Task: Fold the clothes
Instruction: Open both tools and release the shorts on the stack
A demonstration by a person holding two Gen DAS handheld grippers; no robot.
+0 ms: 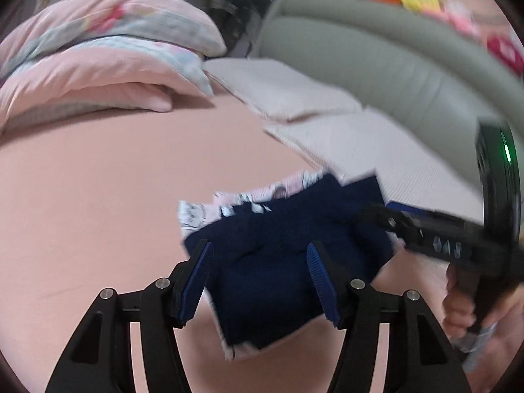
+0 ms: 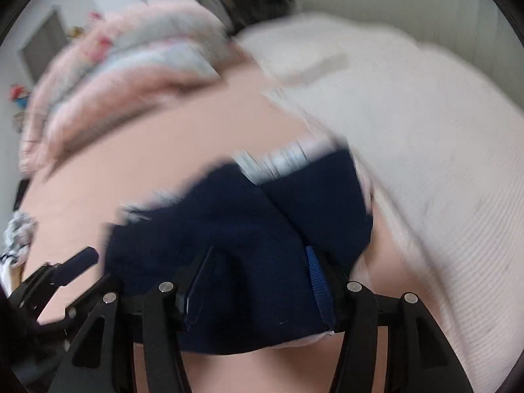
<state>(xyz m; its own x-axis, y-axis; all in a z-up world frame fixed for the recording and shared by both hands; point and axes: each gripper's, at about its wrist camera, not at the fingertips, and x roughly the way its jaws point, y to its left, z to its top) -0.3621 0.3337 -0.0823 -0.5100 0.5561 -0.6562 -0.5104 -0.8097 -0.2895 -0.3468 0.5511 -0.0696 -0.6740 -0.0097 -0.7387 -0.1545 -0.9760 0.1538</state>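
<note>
A small navy garment [image 1: 278,255] lay on the pink bed sheet [image 1: 98,196], folded into a compact bundle, and a patterned pink-and-white piece [image 1: 229,206] showed under its far edge. Both views were blurred, so fine details could not be read. The left tool [image 1: 258,281] stood with its jaws apart, one blue pad on each side of the navy bundle, and the pads did not seem to press on the cloth. The right tool [image 2: 258,288] was in the same condition: its jaws were parted over the near side of the garment, with the fabric between them but not pinched. In the left wrist view the right tool came in from the right side, and a hand [image 1: 465,311] held its grip. Behind the clothes were two pale pillows [image 1: 288,88], a folded pink quilt [image 1: 98,65] and a grey headboard [image 1: 376,42]. It seemed that the fold was just laid down. To do this step well, I think both tools should lift away straight, without catching the top layer, because a dragged pad could open the fold again. If one more fold was needed, each tool should take a corner of the same edge and bring it over evenly, then the bundle should be pressed flat.
</note>
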